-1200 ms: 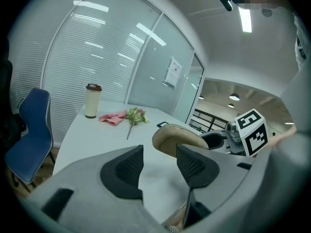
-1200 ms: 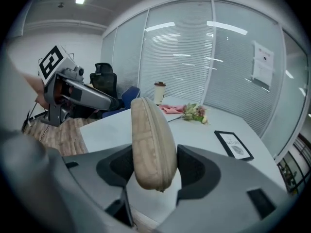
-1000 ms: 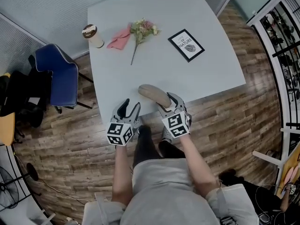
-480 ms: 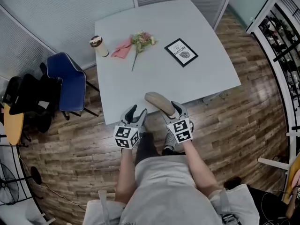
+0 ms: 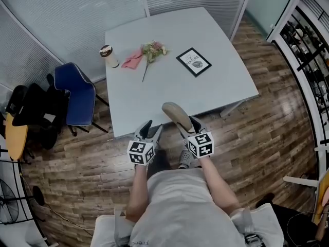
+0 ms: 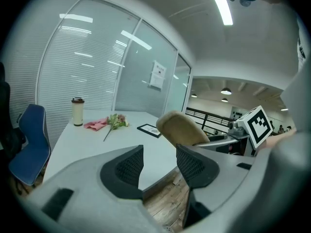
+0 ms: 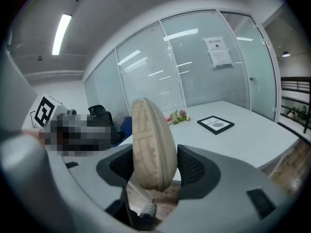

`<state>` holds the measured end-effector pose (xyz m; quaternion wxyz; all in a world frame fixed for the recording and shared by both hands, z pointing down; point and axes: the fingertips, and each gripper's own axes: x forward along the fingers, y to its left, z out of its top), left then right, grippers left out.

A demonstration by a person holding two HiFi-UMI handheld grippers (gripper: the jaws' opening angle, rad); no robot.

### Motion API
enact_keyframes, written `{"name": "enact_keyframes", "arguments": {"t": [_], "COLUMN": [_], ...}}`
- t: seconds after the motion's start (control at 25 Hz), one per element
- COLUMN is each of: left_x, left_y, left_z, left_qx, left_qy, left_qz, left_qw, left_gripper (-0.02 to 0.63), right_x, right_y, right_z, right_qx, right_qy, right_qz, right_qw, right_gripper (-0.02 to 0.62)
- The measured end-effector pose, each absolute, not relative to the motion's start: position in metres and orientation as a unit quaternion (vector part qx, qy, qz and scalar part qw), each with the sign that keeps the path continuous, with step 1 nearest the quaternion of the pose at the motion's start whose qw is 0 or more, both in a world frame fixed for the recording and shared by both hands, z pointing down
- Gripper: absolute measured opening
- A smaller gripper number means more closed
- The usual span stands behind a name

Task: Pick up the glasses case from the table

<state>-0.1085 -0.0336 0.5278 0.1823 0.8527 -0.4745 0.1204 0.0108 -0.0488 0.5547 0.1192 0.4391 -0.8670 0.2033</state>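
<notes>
The beige oval glasses case (image 5: 175,116) is off the white table (image 5: 226,81), held in the air just over its near edge. My right gripper (image 5: 185,123) is shut on it, and in the right gripper view the case (image 7: 152,142) stands on edge between the two dark pads (image 7: 193,168). My left gripper (image 5: 150,129) hovers beside it on the left, open and empty. In the left gripper view the case (image 6: 181,128) shows beyond the left gripper (image 6: 158,165), to its right, apart from it.
At the table's far side stand a coffee cup (image 5: 108,56), a pink napkin (image 5: 132,59), a flower sprig (image 5: 150,52) and a framed card (image 5: 194,62). A blue chair (image 5: 75,92) sits left of the table, a shelf rack (image 5: 308,45) at the right. Glass walls lie behind.
Both grippers have drawn back from the table's near edge toward the person and risen a little. The right one rolled, carrying the case with it.
</notes>
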Motion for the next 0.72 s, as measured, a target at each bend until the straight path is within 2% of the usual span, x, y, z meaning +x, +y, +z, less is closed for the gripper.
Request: {"name": "enact_keyframes", "arguments": {"t": [0.4,0.72], "left_x": [-0.112,-0.1], "left_y": [-0.026,-0.031], "left_z": [0.516,0.517], "left_qx": [0.841,0.832], "left_qy": [-0.5,-0.514], "left_qz": [0.1,0.078], "left_qw": [0.182,0.194], "left_gripper": [0.199,0.199], "right_x": [0.012,0.001], "right_y": [-0.041,-0.047], "right_z": [0.541,0.564], "right_qx": [0.438,0.434], "right_qy": [-0.872,-0.869], "right_qz": [0.191,0.193], "right_qw": [0.105,0.137], "right_gripper": [0.241,0.23]}}
